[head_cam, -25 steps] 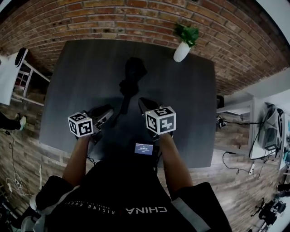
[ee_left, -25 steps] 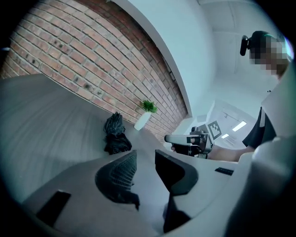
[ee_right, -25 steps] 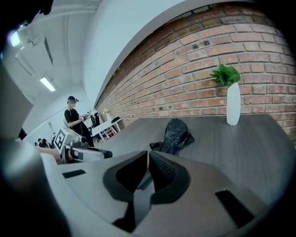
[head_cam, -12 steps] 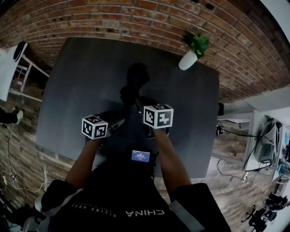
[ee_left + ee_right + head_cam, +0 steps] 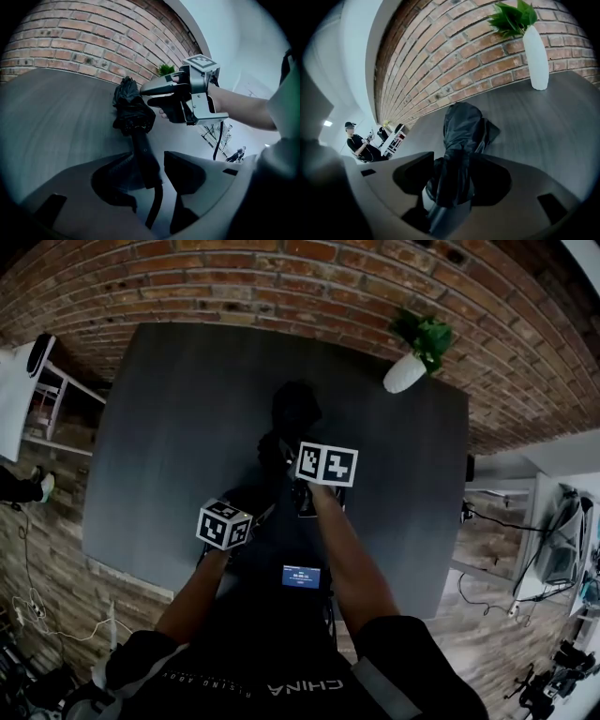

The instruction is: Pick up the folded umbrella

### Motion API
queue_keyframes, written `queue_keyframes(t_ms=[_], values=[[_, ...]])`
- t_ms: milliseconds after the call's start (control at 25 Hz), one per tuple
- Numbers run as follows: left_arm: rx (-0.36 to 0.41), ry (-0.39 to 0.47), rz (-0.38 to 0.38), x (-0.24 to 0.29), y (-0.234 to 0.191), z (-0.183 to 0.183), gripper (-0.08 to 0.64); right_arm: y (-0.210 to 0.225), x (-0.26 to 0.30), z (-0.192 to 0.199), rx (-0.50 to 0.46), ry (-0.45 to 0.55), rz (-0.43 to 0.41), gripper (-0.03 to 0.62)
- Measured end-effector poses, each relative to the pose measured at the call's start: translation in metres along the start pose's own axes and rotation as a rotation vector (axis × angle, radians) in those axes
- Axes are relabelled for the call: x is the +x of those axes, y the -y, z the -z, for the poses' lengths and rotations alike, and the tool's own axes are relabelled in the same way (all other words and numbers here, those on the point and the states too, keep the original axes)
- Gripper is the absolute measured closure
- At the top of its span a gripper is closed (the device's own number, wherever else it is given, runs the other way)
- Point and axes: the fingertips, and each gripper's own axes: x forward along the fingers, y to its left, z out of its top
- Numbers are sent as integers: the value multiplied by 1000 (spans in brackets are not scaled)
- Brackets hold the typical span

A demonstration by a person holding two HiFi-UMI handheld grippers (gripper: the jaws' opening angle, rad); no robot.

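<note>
Dark tabletop (image 5: 169,427), approach step: left claw (image 5: 151,165) and right claw (image 5: 452,172) — jaws just opened, straddling the folded umbrella (image 5: 461,126) toward 12 o'clock — must close next.

I see a white vase of greenery (image 5: 406,373) on the dark bench (image 5: 169,427), with a brick wall (image 5: 234,282) behind it.

One umbrella (image 5: 461,129); two grippers (image 5: 150,172) (image 5: 449,174); one plant (image 5: 512,18)

A workroom: brick wall (image 5: 281,277), dark table (image 5: 159,427), cables (image 5: 28,607) trailing over wooden floor (image 5: 56,549).
</note>
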Motion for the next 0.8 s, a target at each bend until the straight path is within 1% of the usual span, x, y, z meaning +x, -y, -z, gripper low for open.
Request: queue_keyframes(t_ms=[80,120,160,240,400,560,800], values=[[-2,-15,0,5,-1,2,356,3,10,-1,26,-11,23,383],[-2,-21,0,7,-1,3,356,4,15,-2,47,-16,28,339],[0,-26,-1,9,-1,3,356,5,20,-2,67,-21,34,333],[12,-33,-5,12,-2,4,357,8,29,-1,93,-37,55,333],[37,-47,-9,15,-1,4,362,15,42,3,108,-71,116,333],[47,-68,-10,17,-1,5,364,14,48,3,106,-90,156,333],[46,-94,-10,20,-1,6,362,11,56,5,51,-142,224,333]])
